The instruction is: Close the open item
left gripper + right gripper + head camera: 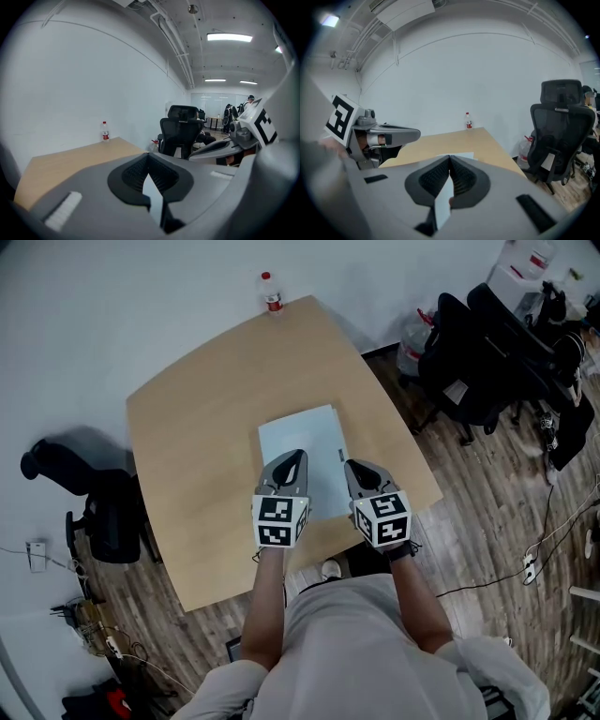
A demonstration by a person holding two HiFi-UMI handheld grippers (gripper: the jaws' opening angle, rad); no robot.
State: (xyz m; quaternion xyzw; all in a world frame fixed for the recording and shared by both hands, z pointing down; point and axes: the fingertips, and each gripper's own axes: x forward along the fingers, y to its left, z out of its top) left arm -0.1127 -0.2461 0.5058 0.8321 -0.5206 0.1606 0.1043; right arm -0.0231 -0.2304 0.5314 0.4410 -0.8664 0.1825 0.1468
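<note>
A flat, pale white rectangular item (pixel 302 448) lies on the wooden table (pixel 197 427), near its front edge; it looks like a closed lid or cover, with no raised part showing. In the head view both grippers hover side by side over its near end. The left gripper (pixel 293 462) has its jaws pressed together with nothing held, and so does the right gripper (pixel 353 468). The left gripper view shows its own tips (pixel 149 157) meeting, with pale surface below. In the right gripper view the tips (pixel 450 160) also meet above the white item (pixel 462 155).
A plastic bottle with a red label (pixel 272 292) stands at the table's far corner. A black office chair (pixel 101 510) is at the table's left, more black chairs (pixel 478 362) at the right. Cables lie on the wooden floor (pixel 487 521).
</note>
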